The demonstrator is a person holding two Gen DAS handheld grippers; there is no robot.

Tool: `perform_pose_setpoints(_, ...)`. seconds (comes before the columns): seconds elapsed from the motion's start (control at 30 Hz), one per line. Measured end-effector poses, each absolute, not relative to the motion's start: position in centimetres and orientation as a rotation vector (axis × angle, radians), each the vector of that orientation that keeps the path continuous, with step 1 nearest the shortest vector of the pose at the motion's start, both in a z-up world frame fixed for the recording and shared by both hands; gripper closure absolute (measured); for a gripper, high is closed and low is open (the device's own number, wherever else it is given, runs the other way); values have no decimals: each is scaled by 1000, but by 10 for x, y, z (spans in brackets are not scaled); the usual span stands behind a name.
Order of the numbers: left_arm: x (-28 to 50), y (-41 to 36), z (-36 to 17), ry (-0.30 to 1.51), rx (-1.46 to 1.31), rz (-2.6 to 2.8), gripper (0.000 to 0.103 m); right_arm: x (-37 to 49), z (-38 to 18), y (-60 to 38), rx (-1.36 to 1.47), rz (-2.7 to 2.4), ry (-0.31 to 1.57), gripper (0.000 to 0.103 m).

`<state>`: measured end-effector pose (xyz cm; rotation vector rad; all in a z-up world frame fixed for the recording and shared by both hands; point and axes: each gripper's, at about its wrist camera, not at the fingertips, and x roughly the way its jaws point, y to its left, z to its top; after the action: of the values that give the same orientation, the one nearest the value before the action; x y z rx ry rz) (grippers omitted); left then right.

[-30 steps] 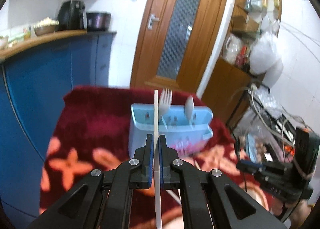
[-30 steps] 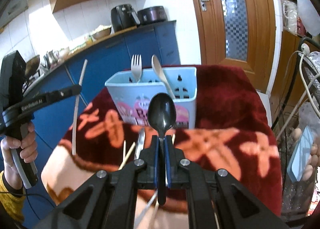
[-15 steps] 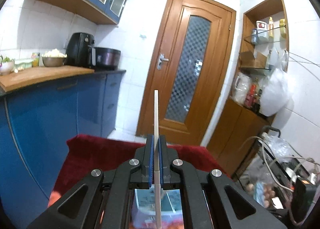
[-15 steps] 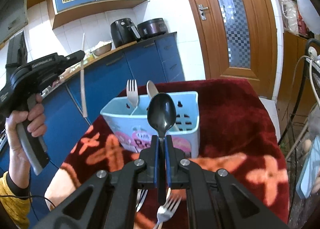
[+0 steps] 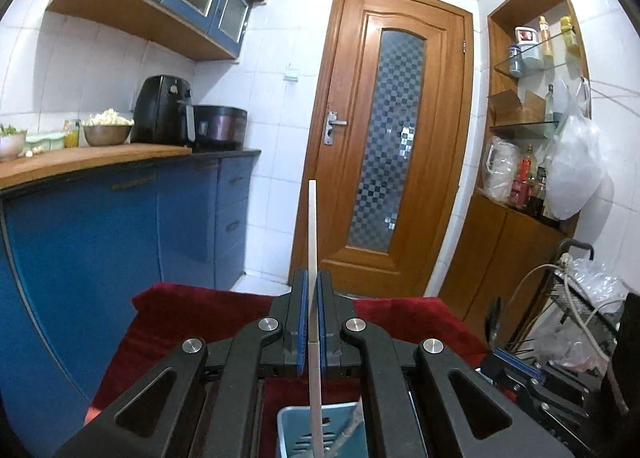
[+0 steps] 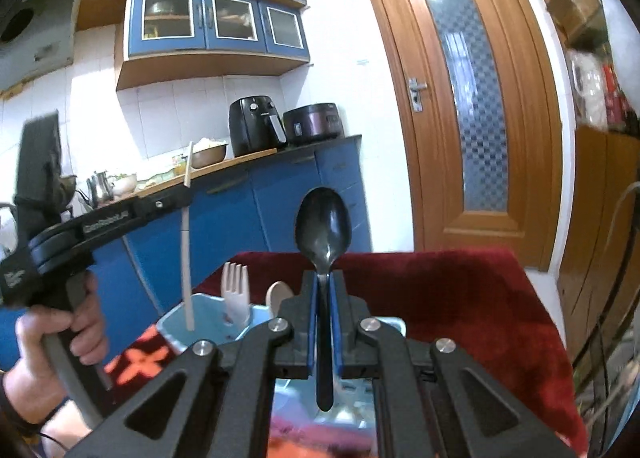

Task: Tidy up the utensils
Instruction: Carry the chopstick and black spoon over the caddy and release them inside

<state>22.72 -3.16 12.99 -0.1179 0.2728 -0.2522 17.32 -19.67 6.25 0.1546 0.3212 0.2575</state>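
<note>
Left wrist view: the left gripper point(image 5: 312, 322) is clenched on a pale chopstick point(image 5: 312, 242), its blue pads pressed flat against the shaft. The stick's long axis runs upright, rising above the fingers toward the wooden door point(image 5: 384, 138) and dropping below them into the mouth of the light blue utensil holder point(image 5: 292, 424), which lies straight beneath the jaws on the red cloth point(image 5: 192, 318). The holder being directly under the stick, a lowering along that upright axis looks like all that is left before letting go.

Right wrist view: the right gripper point(image 6: 324, 322) grips a dark spoon point(image 6: 323, 226) by its neck, bowl up above the fingertips, handle hanging down past them. The same utensil holder point(image 6: 176, 324) sits just below and slightly left of these fingers, already holding a white fork point(image 6: 236, 290) and a pale spoon point(image 6: 278, 296), both upright. To the left, a hand point(image 6: 60, 342) carries the other gripper, whose chopstick tip reaches down at the holder's left end; whether it has passed the rim I cannot tell. The left gripper seems nearer to a drop, since the dark spoon's handle hangs in front of the holder rather than clearly inside it
</note>
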Motion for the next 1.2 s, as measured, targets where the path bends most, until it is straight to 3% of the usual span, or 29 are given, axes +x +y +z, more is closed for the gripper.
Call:
perform_pose_setpoints(0.3, 218, -36, 103, 234, -74, -267, 99, 179, 37, -199, 181, 285, 291, 95)
perform_pose_setpoints(0.8, 207, -37, 78, 314, -40, -289, 97, 178, 26, -203, 173, 270, 412, 94)
perform_pose_setpoints(0.93, 200, -37, 81, 332, -34, -312, 90, 173, 28, -202, 162, 257, 419, 86)
perform_pose_setpoints(1.2, 183, -31, 92, 399, -66, -356, 89, 157, 47, -203, 181, 262, 409, 79)
